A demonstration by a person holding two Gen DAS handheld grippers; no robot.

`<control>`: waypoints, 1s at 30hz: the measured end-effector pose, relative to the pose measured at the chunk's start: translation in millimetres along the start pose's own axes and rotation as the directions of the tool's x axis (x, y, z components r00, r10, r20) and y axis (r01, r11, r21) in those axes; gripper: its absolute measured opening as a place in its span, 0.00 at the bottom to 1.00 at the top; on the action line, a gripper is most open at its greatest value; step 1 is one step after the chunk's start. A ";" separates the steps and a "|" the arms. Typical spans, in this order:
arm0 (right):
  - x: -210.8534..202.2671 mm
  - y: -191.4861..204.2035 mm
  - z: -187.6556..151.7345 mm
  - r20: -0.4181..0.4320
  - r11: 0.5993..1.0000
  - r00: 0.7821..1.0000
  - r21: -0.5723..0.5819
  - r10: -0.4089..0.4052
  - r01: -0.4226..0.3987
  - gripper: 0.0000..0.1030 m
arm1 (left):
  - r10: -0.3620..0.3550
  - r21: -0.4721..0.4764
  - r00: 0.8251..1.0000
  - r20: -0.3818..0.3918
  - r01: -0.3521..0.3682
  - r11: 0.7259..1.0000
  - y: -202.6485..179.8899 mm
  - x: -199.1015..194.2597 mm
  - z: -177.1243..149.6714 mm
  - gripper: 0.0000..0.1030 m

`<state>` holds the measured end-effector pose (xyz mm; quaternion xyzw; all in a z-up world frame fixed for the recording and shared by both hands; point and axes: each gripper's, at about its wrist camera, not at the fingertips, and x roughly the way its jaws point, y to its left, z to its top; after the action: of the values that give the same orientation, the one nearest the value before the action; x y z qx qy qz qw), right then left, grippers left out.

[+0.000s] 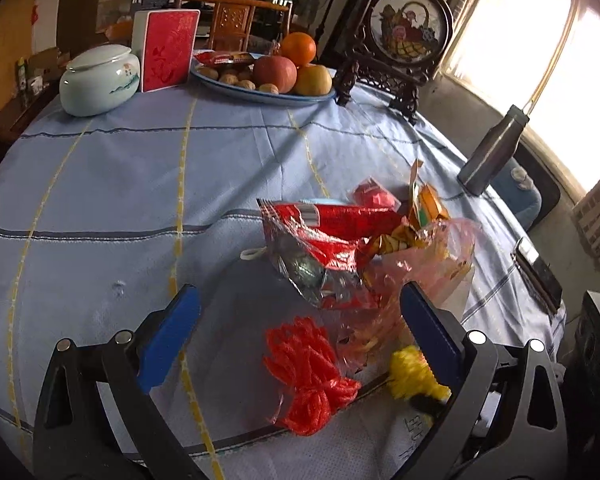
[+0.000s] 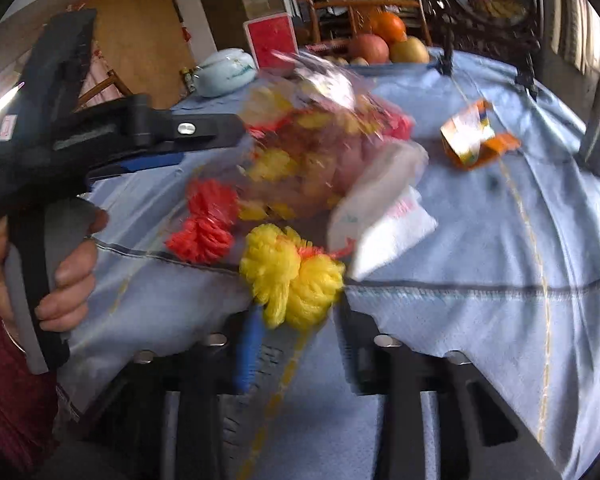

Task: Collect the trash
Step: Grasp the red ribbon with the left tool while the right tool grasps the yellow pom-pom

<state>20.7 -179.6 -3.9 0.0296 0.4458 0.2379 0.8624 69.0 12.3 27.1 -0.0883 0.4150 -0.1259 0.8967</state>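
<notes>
Our two hand-held tools: black frames, blue pads

Our left tool (image 1: 296,328) has blue fingers (image 1: 168,338) and silver round screws; our left hand (image 2: 66,264), at nine o'clock in the right view, shows bare skin and a dark red sleeve.

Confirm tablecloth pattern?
Light blue tablecloth with dark blue and yellow stripes; clearest in left wrist view.

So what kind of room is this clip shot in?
Most likely a lived-in home dining or living room: a table under a blue checked tablecloth, a fruit plate, a decorative framed screen, and wooden chairs behind.
</notes>
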 end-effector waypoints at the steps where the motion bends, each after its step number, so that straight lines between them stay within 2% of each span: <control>1: -4.5 -3.8 -1.5 0.023 1.000 1.000 0.009 -0.019 0.018 0.31 | -0.001 0.008 1.000 -0.006 0.001 1.000 -1.7 1.2 -0.6 0.94; 7: -42.5 -41.1 -20.6 0.109 0.993 0.988 0.058 -0.112 0.106 0.31 | 0.004 0.120 0.998 -0.070 0.004 0.993 -17.0 9.7 -14.6 0.94; 12: -54.3 -77.5 -32.0 0.110 0.984 0.985 0.131 -0.135 0.121 0.31 | 0.082 0.221 0.993 -0.082 -0.062 0.973 -21.4 10.6 -40.1 0.93; 16: -54.0 -88.0 -38.0 0.110 0.981 0.986 0.159 -0.127 0.109 0.31 | 0.066 0.148 0.994 -0.088 -0.052 0.988 -8.2 13.8 -35.1 0.88; 18: -54.2 -87.3 -41.2 0.108 0.981 0.986 0.161 -0.124 0.106 0.32 | 0.050 0.128 0.993 -0.109 -0.036 0.991 -5.2 17.0 -34.7 0.78; 22: -51.8 -85.3 -41.8 0.102 0.981 0.986 0.157 -0.135 0.118 0.36 | 0.021 0.105 0.993 -0.114 -0.009 0.994 -4.8 20.1 -31.4 0.77; 25: -47.5 -85.5 -39.9 0.095 0.978 0.985 0.161 -0.147 0.130 0.42 | 0.000 0.113 0.993 -0.119 0.014 0.994 -7.8 21.0 -31.3 0.63; 27: -46.2 -85.9 -40.2 0.097 0.978 0.985 0.167 -0.144 0.127 0.42 | -0.016 0.133 0.993 -0.117 0.032 0.991 -11.3 19.4 -31.6 0.45; 29: -48.8 -86.0 -41.1 0.110 0.980 0.985 0.166 -0.133 0.113 0.32 | -0.009 0.157 0.996 -0.092 0.024 0.987 -16.2 13.9 -32.0 0.41; 30: -51.3 -85.8 -41.1 0.120 0.980 0.984 0.167 -0.133 0.112 0.32 | -0.013 0.161 0.997 -0.079 0.026 0.987 -17.4 10.2 -31.5 0.39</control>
<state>-3.6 -284.5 -12.4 0.0863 0.4068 0.1455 0.8977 48.6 -9.1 4.2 -0.0142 0.4369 -0.1713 0.8829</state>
